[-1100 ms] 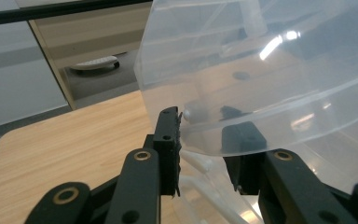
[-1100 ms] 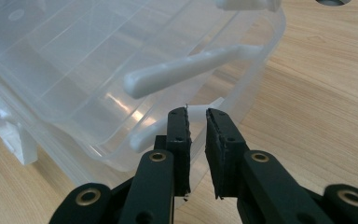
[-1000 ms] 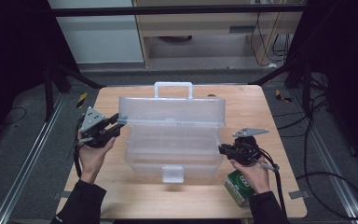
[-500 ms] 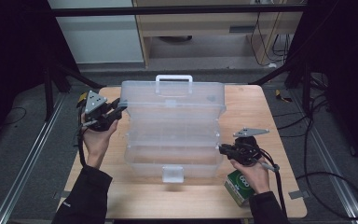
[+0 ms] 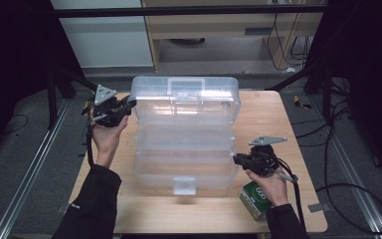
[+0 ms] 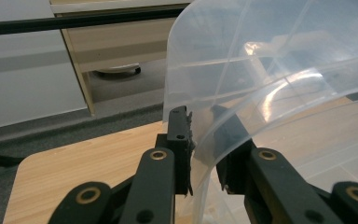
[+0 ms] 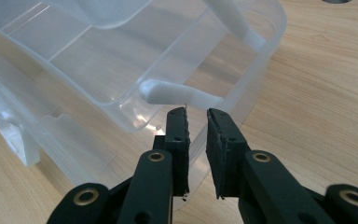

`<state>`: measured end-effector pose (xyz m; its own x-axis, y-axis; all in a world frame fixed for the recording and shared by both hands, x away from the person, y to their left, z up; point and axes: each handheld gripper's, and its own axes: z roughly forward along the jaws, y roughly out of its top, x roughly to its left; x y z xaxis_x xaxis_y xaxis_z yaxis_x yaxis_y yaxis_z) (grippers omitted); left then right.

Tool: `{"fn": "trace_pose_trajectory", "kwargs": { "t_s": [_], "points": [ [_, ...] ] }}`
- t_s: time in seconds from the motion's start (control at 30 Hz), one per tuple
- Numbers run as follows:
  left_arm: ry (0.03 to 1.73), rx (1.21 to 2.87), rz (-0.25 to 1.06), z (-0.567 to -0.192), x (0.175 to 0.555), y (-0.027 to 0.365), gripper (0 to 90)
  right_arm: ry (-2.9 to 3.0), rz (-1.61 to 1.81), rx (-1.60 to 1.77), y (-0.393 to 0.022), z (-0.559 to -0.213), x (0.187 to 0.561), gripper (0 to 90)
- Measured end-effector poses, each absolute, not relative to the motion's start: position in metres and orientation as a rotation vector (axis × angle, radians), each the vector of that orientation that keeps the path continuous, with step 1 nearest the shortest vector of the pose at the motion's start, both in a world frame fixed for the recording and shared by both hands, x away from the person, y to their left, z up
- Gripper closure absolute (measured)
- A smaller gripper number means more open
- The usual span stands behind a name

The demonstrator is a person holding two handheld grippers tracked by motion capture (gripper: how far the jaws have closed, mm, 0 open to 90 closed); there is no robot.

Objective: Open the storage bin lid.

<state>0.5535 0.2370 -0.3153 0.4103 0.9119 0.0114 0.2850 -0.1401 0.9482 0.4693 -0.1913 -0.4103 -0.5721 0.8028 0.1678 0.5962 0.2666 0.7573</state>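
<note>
Visibly transparent plastic organiser box, lid raised, wooden table

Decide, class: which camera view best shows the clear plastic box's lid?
The high view: the whole lid stands raised over the open box. The left gripper view shows just its edge between that gripper's fingers; the right gripper view shows mainly the trays.

My wooden table carries a clear plastic box at its middle, and a green carton lies near the front right corner.
</note>
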Motion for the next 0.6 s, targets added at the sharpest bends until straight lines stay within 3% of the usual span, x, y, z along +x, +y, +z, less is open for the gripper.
{"fn": "trace_pose_trajectory", "kwargs": {
  "t_s": [0.6],
  "points": [
    [1.108, 1.686, 0.794, -0.307, 0.588, 0.23, 77.5, 2.282, 1.185, 1.293, -0.191, -0.411, 0.471, 78.0]
  ]
}}
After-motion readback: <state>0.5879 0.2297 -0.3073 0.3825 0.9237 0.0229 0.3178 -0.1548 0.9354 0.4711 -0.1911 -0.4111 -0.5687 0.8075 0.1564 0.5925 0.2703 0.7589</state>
